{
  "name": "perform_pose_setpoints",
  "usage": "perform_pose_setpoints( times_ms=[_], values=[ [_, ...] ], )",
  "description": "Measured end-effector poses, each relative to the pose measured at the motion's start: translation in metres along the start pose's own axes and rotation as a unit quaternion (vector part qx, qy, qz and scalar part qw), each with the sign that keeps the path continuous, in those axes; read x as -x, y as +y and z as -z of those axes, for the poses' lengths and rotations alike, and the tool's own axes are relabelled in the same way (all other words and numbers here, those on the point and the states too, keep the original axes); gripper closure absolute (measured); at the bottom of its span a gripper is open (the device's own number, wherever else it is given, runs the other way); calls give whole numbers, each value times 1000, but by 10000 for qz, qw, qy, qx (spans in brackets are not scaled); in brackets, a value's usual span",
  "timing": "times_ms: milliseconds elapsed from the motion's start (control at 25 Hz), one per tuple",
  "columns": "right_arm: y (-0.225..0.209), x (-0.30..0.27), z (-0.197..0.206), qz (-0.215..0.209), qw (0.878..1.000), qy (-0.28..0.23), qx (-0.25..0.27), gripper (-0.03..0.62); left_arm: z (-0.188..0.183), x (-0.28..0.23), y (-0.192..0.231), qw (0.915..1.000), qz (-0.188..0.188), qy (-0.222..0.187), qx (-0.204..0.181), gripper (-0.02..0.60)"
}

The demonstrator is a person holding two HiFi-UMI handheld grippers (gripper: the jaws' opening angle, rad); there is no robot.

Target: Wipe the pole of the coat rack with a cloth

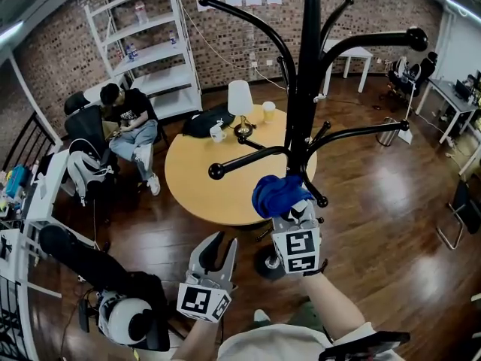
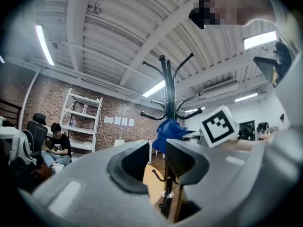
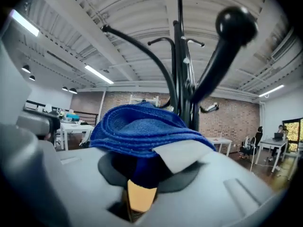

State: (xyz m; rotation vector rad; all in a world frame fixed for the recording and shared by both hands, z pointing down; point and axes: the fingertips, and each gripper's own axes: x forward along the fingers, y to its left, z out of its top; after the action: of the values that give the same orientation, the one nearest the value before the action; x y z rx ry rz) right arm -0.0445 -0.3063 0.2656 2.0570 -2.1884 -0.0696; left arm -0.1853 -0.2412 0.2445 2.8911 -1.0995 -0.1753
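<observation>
The black coat rack pole [image 1: 307,89] rises in front of me with curved hooks branching off it. My right gripper [image 1: 289,205] is shut on a folded blue cloth [image 1: 276,194] held right at the pole's lower part, below the hooks; I cannot tell whether they touch. In the right gripper view the cloth [image 3: 142,131] bulges over the jaws, and the pole [image 3: 179,56] stands just behind it. My left gripper [image 1: 218,245] hangs lower and to the left, open and empty, away from the pole. The left gripper view shows the pole [image 2: 166,93] and the cloth [image 2: 168,131] beyond its jaws.
A round yellow table [image 1: 203,179] behind the rack carries a white lamp [image 1: 240,100], a cup [image 1: 268,111] and a black bag [image 1: 207,120]. A person [image 1: 131,122] sits at the left by a white shelf [image 1: 150,43]. The rack's base [image 1: 269,263] rests on wooden floor.
</observation>
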Motion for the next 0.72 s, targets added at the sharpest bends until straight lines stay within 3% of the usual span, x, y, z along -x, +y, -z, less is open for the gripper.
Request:
perform_pose_setpoints(
  times_ms=[240,360,440,520,600,720],
  values=[
    [22,-14,176,-201,9895,1382,-373,496,3,-3,0,9999,-32,81,-50,472],
    [30,-16,210,-361,9880,1449,-387,496,6,-6,-3,9999,-33,73,-69,472],
    [25,-9,190,-449,9906,1193,-501,496,5,-10,-10,9999,-20,56,-96,472],
    [15,5,142,-631,9948,650,-464,496,3,-17,-19,9999,-34,23,-158,472],
    [2,24,95,-1059,9938,216,-271,496,0,-25,-28,9997,-87,-29,-216,472],
    [-26,58,45,-1862,9824,-97,-125,496,-2,-34,-42,9994,-184,-95,-292,472]
  ],
)
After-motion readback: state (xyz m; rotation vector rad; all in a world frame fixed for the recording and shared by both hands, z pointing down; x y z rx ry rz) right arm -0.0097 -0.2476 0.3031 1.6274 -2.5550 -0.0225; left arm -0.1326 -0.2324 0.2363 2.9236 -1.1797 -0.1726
